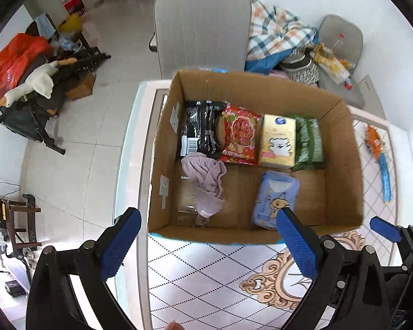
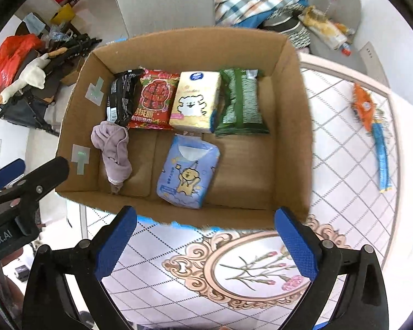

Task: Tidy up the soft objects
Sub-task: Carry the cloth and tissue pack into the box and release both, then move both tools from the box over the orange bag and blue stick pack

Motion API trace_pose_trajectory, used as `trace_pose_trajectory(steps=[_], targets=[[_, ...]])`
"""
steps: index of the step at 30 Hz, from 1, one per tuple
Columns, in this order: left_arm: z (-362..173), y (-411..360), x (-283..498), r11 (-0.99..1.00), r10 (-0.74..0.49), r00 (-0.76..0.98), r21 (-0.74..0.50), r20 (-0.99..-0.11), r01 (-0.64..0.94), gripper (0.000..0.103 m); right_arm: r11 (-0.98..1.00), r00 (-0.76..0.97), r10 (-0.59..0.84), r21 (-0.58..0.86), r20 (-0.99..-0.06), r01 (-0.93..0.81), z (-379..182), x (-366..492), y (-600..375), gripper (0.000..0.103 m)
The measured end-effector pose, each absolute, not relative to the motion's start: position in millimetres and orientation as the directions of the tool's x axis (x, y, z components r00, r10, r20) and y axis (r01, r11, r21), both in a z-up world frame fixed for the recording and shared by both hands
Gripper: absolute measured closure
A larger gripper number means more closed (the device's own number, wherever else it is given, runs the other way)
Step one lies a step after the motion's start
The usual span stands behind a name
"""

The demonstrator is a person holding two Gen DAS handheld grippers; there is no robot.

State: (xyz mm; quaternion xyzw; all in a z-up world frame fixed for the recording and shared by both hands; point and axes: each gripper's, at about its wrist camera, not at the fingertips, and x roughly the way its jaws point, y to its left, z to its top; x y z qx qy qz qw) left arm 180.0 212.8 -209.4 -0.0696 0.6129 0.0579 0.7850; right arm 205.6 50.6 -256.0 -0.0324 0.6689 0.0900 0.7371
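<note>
Both claws, left claw (image 1: 208, 238) and right claw (image 2: 206, 236), hang wide open and empty just in front of the cardboard box (image 2: 294, 137). Most soft packs sit inside the box already, plus a purple cloth (image 2: 114, 148) by its left wall. One orange-and-blue pack (image 2: 371, 126) lies on the desk (image 2: 344, 206) right of the box. I'd send the right claw there, grip mid-body, and drop it into the bare right corner.

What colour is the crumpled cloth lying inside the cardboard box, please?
The cloth is pale mauve, clearest in the right wrist view.
</note>
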Motion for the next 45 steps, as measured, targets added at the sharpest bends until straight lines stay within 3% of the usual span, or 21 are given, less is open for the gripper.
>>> trace_pose_trajectory(steps=[16,24,32,37,45], targets=[[-140,179,134,0.982,0.004,0.354,-0.062,-0.935,-0.176,0.002,0.969,0.218,0.190,0.147,-0.957,-0.198,-163,158,9,0.001],[-131,93,170,0.996,-0.033,0.356,-0.061,-0.934,-0.067,0.002,0.973,0.236,0.223,0.202,-0.946,-0.108,-157,170,-67,0.001],[-179,-43,233,0.997,-0.042,0.256,-0.023,-0.966,0.075,0.002,0.984,0.194,0.083,0.111,-0.977,0.140,-202,216,-241,0.001],[-238,-128,276,0.992,-0.093,0.104,-0.083,-0.990,0.099,0.002,0.962,0.148,0.072,0.108,-0.986,0.252,-245,245,-342,0.001],[-306,-196,347,0.993,-0.004,0.009,-0.003,-1.000,0.116,0.003,0.962,0.034,0.110,0.115,-0.993,0.246,-336,313,-402,0.005]])
